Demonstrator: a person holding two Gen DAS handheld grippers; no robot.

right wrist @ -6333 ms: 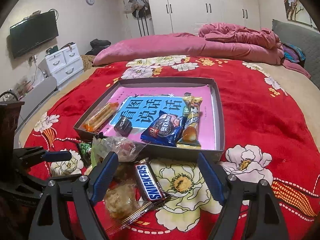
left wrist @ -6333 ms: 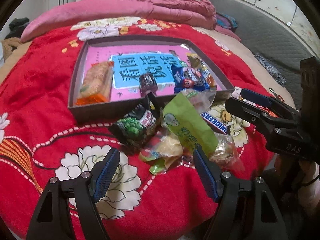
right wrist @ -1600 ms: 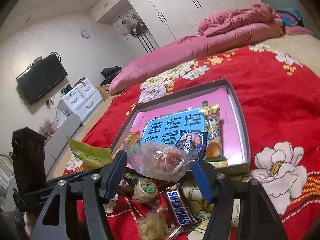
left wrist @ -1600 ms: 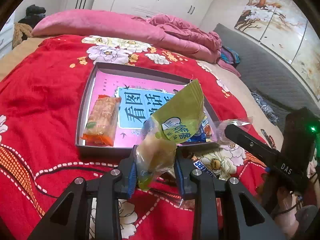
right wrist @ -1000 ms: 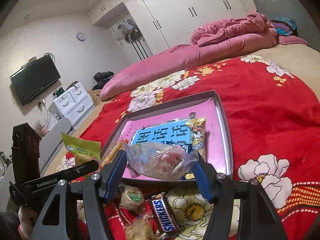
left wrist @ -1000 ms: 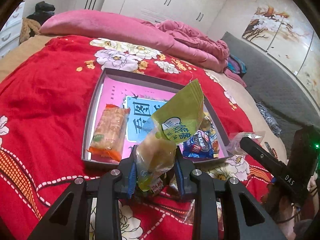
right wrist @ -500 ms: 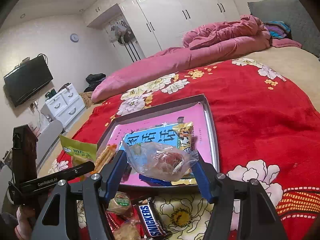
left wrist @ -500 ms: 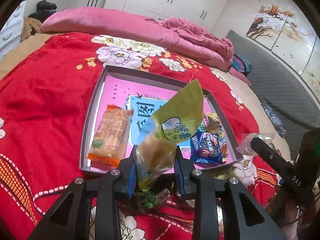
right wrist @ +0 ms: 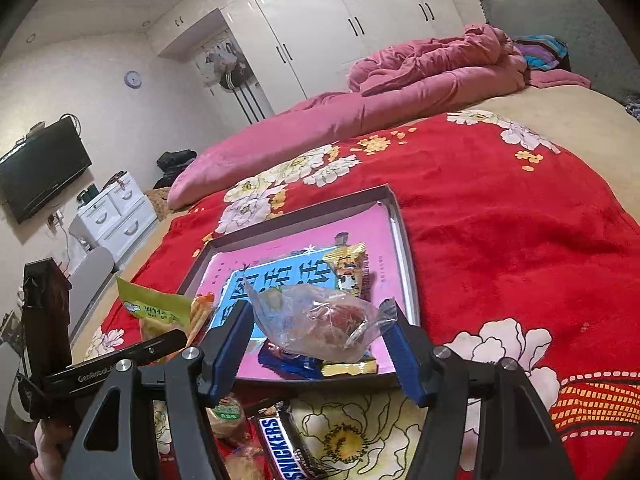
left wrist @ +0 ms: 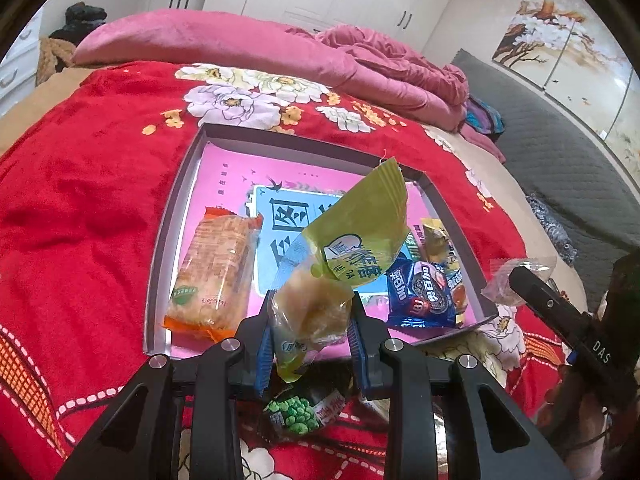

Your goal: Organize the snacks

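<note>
One tray point(left wrist: 168, 264), three snack packets inside (one orange point(left wrist: 214, 276)).

White wardrobes point(right wrist: 360, 32), wall-mounted television point(right wrist: 40, 168), red bedspread point(right wrist: 500, 216)

Light: my views are evenly lit; ceiling glare on wardrobe point(right wrist: 320, 12).
Edges: fisheye bend, black corners.
Focus: mostly sharp.

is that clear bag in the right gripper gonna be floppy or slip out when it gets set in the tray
Probably floppy: the clear bag is thin crinkled film, and its loose ends stick out past the right gripper. It looks light, holding only a small reddish lump. The glossy film may slide, so it could land crumpled in the tray.
</note>
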